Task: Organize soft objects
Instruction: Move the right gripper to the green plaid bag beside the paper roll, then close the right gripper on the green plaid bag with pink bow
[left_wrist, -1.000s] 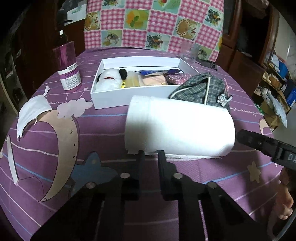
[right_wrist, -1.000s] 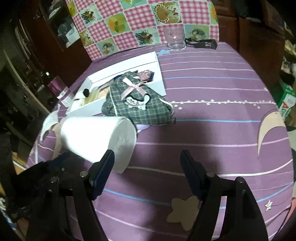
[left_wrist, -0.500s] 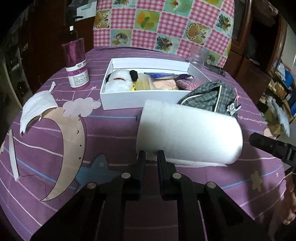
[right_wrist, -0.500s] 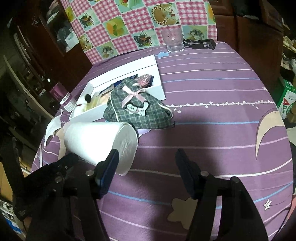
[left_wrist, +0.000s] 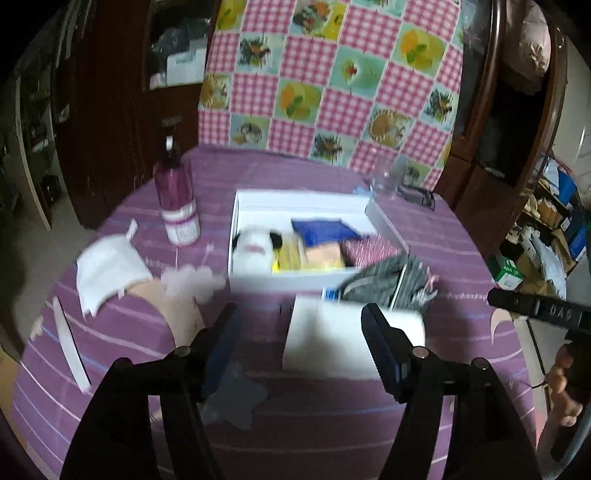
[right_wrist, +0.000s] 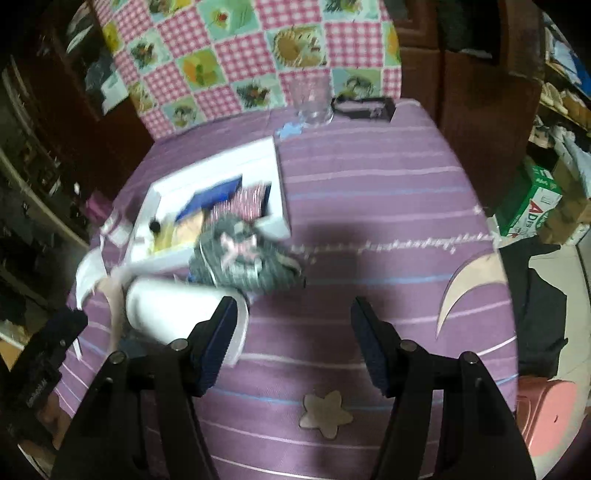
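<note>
A white paper roll (left_wrist: 332, 339) lies on its side on the purple tablecloth, just ahead of my open left gripper (left_wrist: 301, 314); it also shows in the right wrist view (right_wrist: 177, 310). A grey plaid pouch (left_wrist: 391, 282) (right_wrist: 240, 258) leans on the front corner of a white box (left_wrist: 306, 205) (right_wrist: 218, 166) that holds a white plush toy (left_wrist: 251, 251), a blue item and other soft things. A white face mask (left_wrist: 107, 269) lies to the left. My right gripper (right_wrist: 291, 310) is open and empty, to the right of the roll.
A purple bottle (left_wrist: 177, 199) stands left of the box. A clear glass (right_wrist: 312, 99) and a small black object (right_wrist: 362, 107) sit at the far table edge before a checkered chair back (left_wrist: 332, 74). A white strip (left_wrist: 70, 347) lies near the left edge.
My left gripper has opened from shut and pulled up and back from the roll. The right gripper has also lifted and drawn back. Both views are motion-blurred.
</note>
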